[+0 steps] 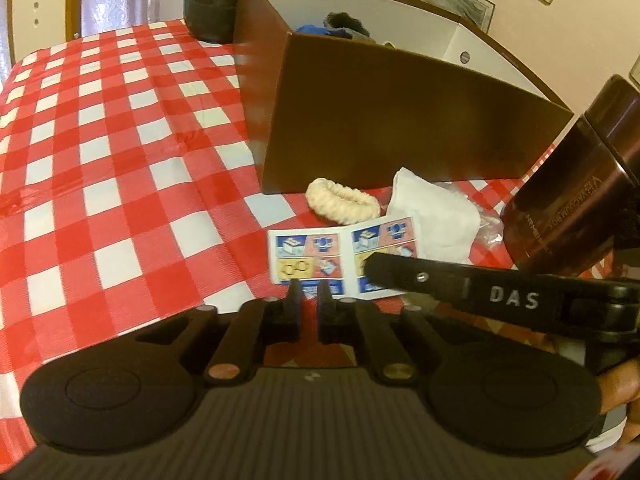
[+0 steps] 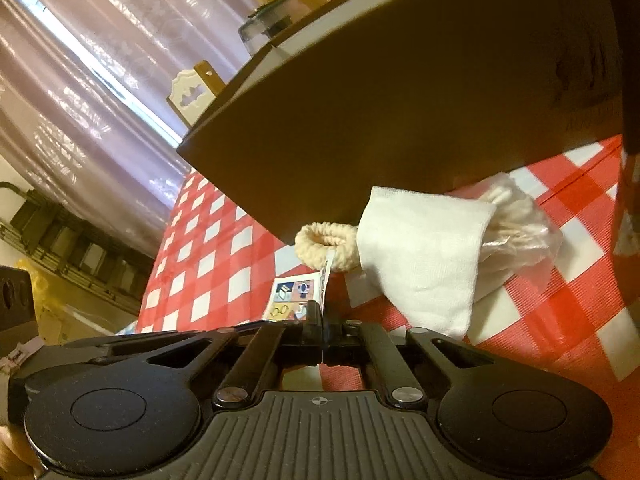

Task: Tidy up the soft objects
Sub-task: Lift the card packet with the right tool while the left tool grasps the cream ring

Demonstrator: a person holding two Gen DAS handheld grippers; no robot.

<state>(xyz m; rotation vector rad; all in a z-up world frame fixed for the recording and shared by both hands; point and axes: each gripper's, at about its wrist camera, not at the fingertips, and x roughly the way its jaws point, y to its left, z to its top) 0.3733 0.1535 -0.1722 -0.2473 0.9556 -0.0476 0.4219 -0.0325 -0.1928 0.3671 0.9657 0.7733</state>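
A picture leaflet (image 1: 320, 256) lies on the checked tablecloth in front of a brown box (image 1: 400, 132). My right gripper (image 2: 323, 312) is shut on the leaflet's (image 2: 296, 300) edge, and the paper stands thin between its pads. In the left wrist view it reaches in from the right. My left gripper (image 1: 310, 290) is nearly closed over the leaflet's near edge; whether it pinches the paper I cannot tell. Behind the leaflet lie a cream scrunchie (image 1: 343, 203) and a white cloth (image 1: 434, 216). Blue and grey soft things (image 1: 336, 28) sit inside the box.
A clear bag of cotton pieces (image 2: 516, 232) lies behind the cloth. A brown vacuum flask (image 1: 568, 192) stands at the right, close to the right gripper. A dark jar (image 1: 206, 12) sits behind the box. A chair back (image 1: 36, 0) is at the far left edge.
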